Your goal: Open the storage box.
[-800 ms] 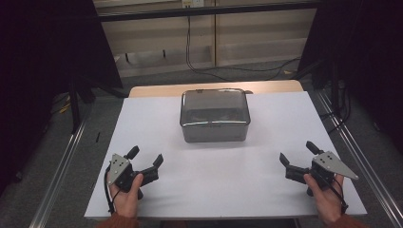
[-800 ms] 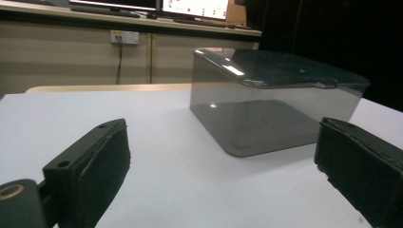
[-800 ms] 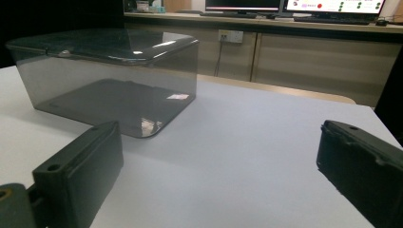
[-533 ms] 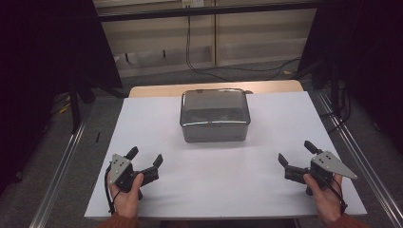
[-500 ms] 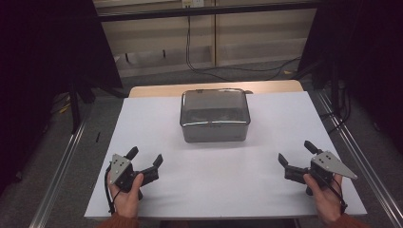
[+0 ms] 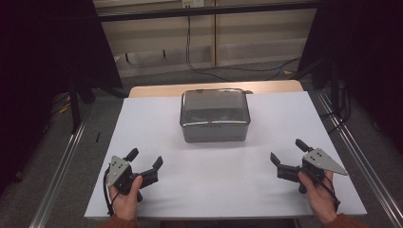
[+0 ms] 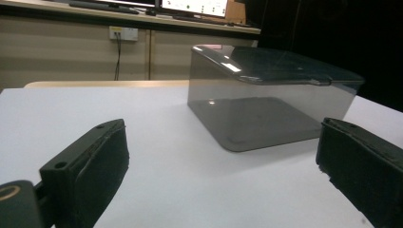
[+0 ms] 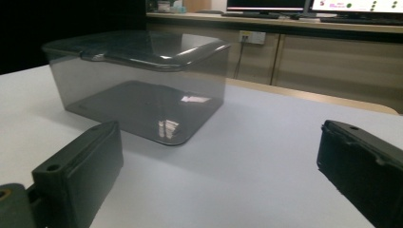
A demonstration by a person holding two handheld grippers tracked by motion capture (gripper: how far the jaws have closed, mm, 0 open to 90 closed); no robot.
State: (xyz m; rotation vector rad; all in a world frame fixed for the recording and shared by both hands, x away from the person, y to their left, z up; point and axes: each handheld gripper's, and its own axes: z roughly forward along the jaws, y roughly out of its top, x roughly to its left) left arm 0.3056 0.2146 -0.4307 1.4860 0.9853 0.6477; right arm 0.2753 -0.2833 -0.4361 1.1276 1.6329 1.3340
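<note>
Broadly, the white tabletop [image 6: 218,190] takes up most of the high view, its far edge backed by a strip of bare wood. On it, toward twelve o'clock from the person and about on the centre line, sits a smoky, see-through plastic box [image 6: 215,115] with its lid on, nothing visible inside. Both gripper views look across the bare white surface at this box [image 7: 266,102] [image 8: 142,80], which stands well apart from both tools.

At about seven o'clock on the sheet, the left tongs [image 6: 145,160] are held in the person's left hand [image 6: 126,197], their jaws spread wide with nothing between them, aimed toward the box. At about four o'clock, the right tongs [image 6: 289,152] sit in the right hand [image 6: 321,197], likewise gaping and empty, their grey three-cornered plate on top. Each tool hovers near the near edge, touching nothing.
</note>
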